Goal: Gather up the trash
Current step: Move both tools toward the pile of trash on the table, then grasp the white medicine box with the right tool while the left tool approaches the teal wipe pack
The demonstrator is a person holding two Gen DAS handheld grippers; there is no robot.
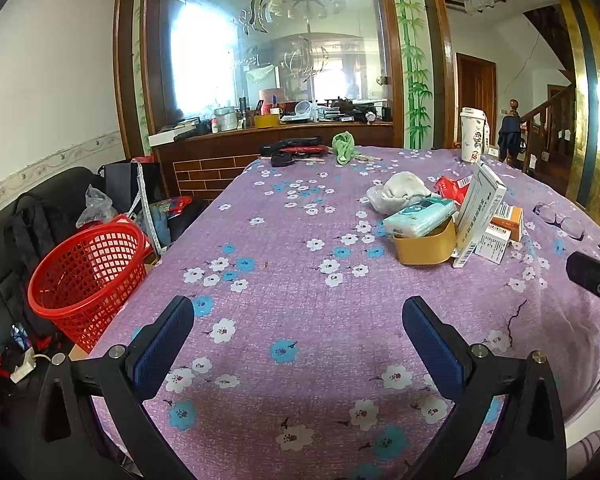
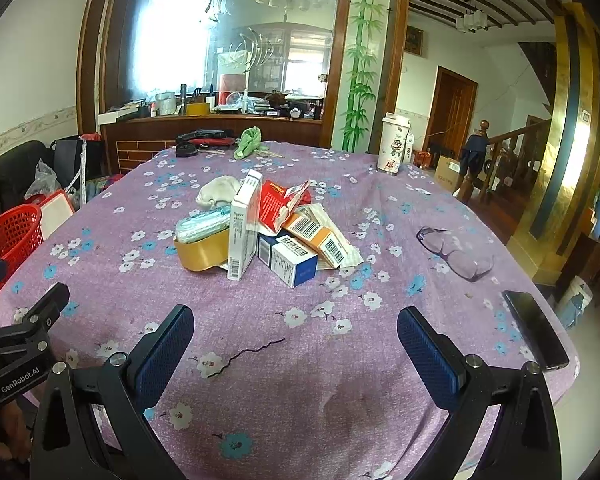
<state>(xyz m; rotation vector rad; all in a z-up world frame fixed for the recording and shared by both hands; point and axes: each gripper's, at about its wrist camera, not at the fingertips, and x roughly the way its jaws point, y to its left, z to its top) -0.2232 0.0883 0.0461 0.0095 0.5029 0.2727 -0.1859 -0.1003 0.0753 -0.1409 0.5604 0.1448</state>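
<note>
A pile of trash lies mid-table on the purple flowered cloth (image 2: 300, 360): a tall white carton (image 2: 242, 228), a torn red packet (image 2: 276, 204), orange and blue-white boxes (image 2: 296, 260), a tissue pack (image 2: 204, 226) on a tape roll (image 2: 200, 254), and a crumpled white wad (image 2: 218, 190). The pile also shows in the left wrist view (image 1: 444, 220). A red mesh basket (image 1: 86, 276) stands off the table's left edge. My left gripper (image 1: 298, 328) is open and empty over bare cloth. My right gripper (image 2: 296, 338) is open and empty, short of the pile.
Glasses (image 2: 454, 252) and a black phone (image 2: 536, 330) lie on the right of the table. A paper cup (image 2: 394, 144) stands far right, a green cloth (image 2: 250, 142) and dark items at the far edge. A black hairpin (image 2: 244, 356) lies near my right gripper.
</note>
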